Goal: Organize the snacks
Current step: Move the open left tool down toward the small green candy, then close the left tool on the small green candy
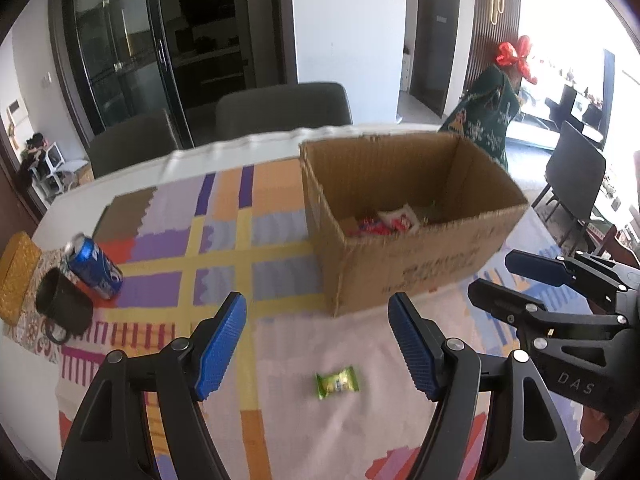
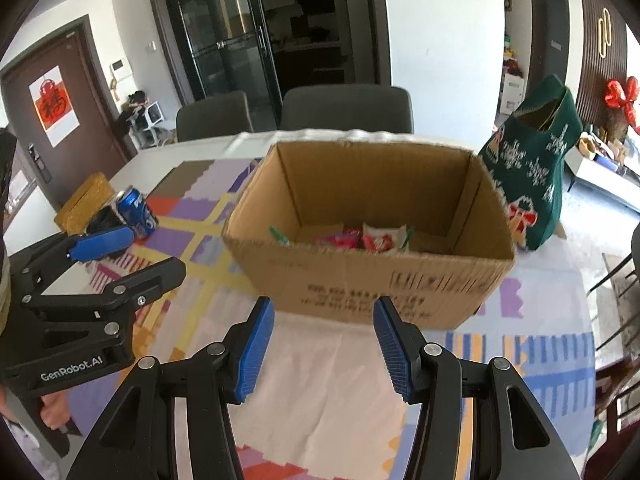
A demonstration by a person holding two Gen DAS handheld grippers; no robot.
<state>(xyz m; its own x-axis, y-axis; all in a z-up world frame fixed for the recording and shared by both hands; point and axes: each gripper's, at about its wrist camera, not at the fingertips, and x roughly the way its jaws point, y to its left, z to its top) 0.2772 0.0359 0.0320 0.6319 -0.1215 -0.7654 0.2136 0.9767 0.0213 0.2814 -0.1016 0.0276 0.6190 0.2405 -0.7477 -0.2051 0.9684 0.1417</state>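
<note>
While over the table | left tongs (image 1: pixel 316 344) gape wide, empty; right tongs (image 2: pixel 323 347) apart, empty; candy (image 1: pixel 337 382) below

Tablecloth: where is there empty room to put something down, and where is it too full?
Free: the pale patch of tablecloth in front of the cardboard box, apart from one green candy. Also the striped stretch between the box and the blue can. Crowded: the left edge, where can, black mug and yellow box bunch together.

Black-framed tool (image 1: pixel 316 344), ribbed blue pads (image 1: pixel 219 350), silver screws, white "GenRobot.AI" lettering
</note>
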